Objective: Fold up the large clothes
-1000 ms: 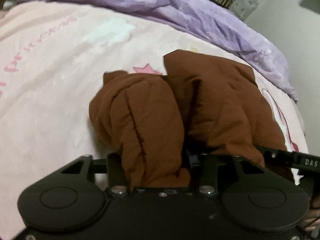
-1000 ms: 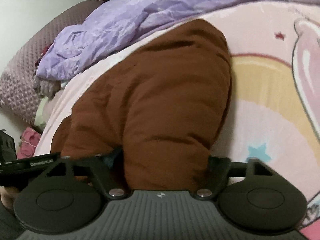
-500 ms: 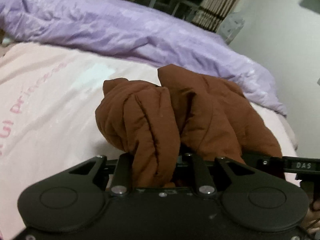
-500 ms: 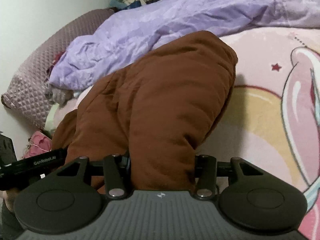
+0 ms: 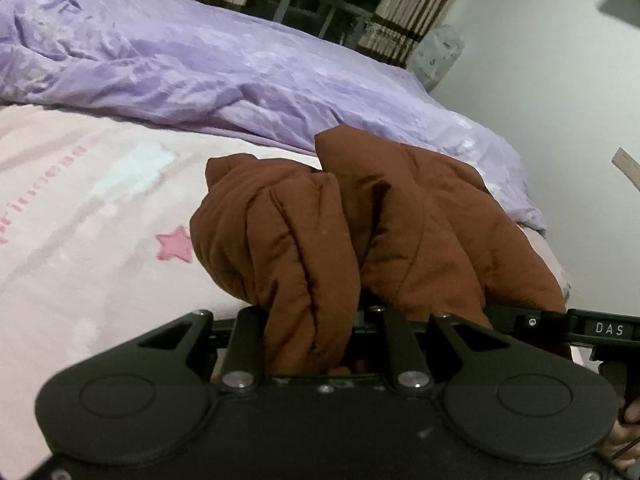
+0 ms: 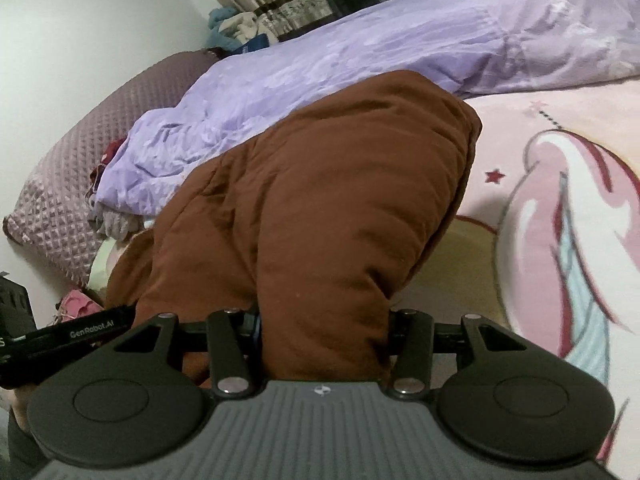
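A bulky brown padded garment (image 5: 400,232) hangs in folds above a pink printed bedsheet (image 5: 80,220). My left gripper (image 5: 316,344) is shut on a bunched fold of it; the fingertips are buried in the cloth. In the right wrist view the same brown garment (image 6: 320,208) fills the middle. My right gripper (image 6: 324,352) is shut on a thick fold of it, fingertips hidden. The right gripper's body shows at the right edge of the left wrist view (image 5: 592,328), and the left gripper's body shows at the left edge of the right wrist view (image 6: 72,328).
A crumpled purple duvet (image 5: 240,68) lies along the far side of the bed, also in the right wrist view (image 6: 360,48). A mauve quilted pillow (image 6: 80,152) lies at the head. A white wall (image 5: 560,80) and curtains stand beyond.
Both grippers have risen and tilted up with the garment still held. More of the duvet, curtains and wall shows now, and the garment hangs higher off the sheet.
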`<move>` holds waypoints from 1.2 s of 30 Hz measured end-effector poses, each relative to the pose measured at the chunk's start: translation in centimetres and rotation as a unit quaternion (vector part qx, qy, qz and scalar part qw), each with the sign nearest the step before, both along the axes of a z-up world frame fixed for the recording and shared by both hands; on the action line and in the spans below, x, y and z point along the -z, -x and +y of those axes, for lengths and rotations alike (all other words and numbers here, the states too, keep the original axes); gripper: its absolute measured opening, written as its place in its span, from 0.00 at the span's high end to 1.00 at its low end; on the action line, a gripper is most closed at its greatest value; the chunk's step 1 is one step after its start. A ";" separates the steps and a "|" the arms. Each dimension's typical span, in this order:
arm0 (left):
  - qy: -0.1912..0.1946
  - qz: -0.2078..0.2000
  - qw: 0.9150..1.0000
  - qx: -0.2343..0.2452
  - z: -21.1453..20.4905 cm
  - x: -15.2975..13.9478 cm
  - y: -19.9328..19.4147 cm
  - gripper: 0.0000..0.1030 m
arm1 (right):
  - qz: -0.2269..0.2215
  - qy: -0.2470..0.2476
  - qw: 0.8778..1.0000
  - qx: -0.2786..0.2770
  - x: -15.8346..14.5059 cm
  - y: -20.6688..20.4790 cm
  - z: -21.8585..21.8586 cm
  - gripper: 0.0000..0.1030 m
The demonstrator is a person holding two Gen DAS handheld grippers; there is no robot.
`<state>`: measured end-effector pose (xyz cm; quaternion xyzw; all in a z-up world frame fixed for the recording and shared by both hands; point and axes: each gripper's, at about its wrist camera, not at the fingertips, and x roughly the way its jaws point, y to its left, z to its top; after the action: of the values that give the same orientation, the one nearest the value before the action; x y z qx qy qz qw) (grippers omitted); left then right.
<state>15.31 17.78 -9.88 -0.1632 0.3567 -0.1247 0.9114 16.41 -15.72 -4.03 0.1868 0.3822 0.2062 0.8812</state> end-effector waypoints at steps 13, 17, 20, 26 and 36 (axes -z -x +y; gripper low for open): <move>0.003 0.014 0.997 0.078 -10.6 0.9 -3.3 0.82 | 0.004 0.006 0.997 0.071 0.3 1.4 -10.6 0.46; 0.008 0.027 0.994 0.109 -14.6 1.7 -4.6 0.82 | 0.007 0.006 0.996 0.094 0.9 1.9 -14.8 0.46; 0.008 0.032 0.991 0.130 -17.2 2.4 -5.8 0.81 | 0.013 -0.001 0.994 0.112 1.6 2.0 -17.5 0.45; 0.004 0.048 0.986 0.160 -21.9 3.6 -8.6 0.81 | 0.021 -0.019 0.990 0.138 3.5 1.5 -22.4 0.45; -0.015 0.092 0.978 0.188 -24.8 8.5 -11.8 0.69 | 0.043 -0.059 0.987 0.145 8.6 -0.1 -26.6 0.29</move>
<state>27.09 -7.01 -18.38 -0.0901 0.4654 -0.2729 0.8371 16.52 -42.27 -12.67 0.3009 0.3755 0.0903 0.8720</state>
